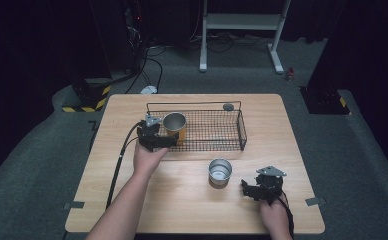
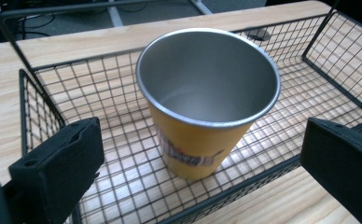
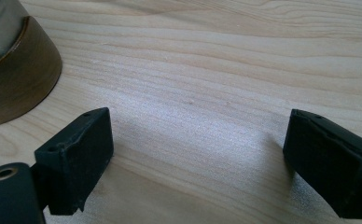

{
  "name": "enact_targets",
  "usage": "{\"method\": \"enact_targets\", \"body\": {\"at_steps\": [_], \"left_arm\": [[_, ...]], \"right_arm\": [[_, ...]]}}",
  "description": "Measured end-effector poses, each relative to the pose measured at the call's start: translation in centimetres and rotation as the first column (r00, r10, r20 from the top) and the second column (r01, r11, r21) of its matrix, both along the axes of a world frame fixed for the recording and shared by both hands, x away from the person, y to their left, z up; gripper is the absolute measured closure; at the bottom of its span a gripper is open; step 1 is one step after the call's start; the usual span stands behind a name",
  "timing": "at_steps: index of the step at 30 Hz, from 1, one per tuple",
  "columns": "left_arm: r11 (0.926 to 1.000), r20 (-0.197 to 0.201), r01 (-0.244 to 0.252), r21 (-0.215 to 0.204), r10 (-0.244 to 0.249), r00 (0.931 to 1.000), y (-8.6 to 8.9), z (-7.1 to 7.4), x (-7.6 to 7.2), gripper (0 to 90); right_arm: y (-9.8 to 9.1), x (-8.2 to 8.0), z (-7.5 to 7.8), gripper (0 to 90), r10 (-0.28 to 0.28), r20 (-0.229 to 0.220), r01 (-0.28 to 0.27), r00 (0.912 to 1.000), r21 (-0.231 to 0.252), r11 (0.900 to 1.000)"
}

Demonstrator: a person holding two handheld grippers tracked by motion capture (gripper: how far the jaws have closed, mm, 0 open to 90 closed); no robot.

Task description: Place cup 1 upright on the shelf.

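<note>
Room: dark all round you, grey carpet underfoot, a white metal stand [image 1: 242,30] at the back and cables trailing across the floor behind the table.
Table [image 1: 182,200]: pale wood, grain running side to side, your forearms coming in from the near edge.
Wire basket [image 1: 217,131]: black mesh, sitting at the far middle of the table, its long side facing you.
Yellow cup [image 2: 202,140]: upright inside the basket at its left end, steel-lined, mouth open to the ceiling, a printed band low on its wall; it stands on the mesh floor just behind the near rail.
Left gripper [image 1: 154,136]: you've got it at the basket's near-left corner, right up against the cup in the high view. In the left gripper view its jaws are spread wide, one pad at each lower corner, the cup between and beyond them, untouched by either pad. Nothing is in its grasp.
Steel cup [image 1: 220,171]: upright on bare wood in front of the basket, well apart from the yellow one.
Right gripper [image 1: 262,189]: low over the table near its right front, just right of the steel cup. Its jaws are wide apart too, bare wood between them, holding nothing; the cup's base sits at the top-left corner of the right gripper view.
Small dark disc [image 1: 228,106]: on the table just behind the basket's far rail.
</note>
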State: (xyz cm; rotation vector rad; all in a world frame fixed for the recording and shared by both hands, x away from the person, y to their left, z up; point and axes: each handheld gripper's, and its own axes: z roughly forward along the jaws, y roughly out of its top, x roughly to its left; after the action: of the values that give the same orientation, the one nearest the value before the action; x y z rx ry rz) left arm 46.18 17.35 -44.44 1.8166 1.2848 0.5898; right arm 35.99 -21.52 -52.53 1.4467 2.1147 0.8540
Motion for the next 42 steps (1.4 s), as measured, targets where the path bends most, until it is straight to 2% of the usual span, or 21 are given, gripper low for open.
{"method": "enact_targets", "body": {"at_steps": [3, 11, 20, 42], "left_arm": [[1.0000, -0.008, 0.003, -0.004, -0.003, 1.0000, 0.4, -0.2, -0.4, 0.5], [0.9998, 0.004, 0.020, -0.002, -0.020, 0.9998, 1.2, -0.3, -1.8, 0.9], [0.9995, 0.010, 0.027, -0.018, -0.027, 0.9996, 2.2, -1.0, -3.5, 1.0], [0.9986, -0.008, 0.054, 0.001, -0.053, 0.9985, 4.7, -2.6, -7.5, 1.1]], "right_arm": [[0.0, 0.0, 0.0, 8.3, 0.000, 0.000, 0.000, 1.0000, 0.000, 1.0000], [0.0, 0.0, 0.0, 8.3, 0.000, 0.000, 0.000, 1.0000, 0.000, 1.0000], [0.0, 0.0, 0.0, 8.3, 0.000, 0.000, 0.000, 1.0000, 0.000, 1.0000], [0.0, 0.0, 0.0, 8.3, 0.000, 0.000, 0.000, 1.0000, 0.000, 1.0000]]}}
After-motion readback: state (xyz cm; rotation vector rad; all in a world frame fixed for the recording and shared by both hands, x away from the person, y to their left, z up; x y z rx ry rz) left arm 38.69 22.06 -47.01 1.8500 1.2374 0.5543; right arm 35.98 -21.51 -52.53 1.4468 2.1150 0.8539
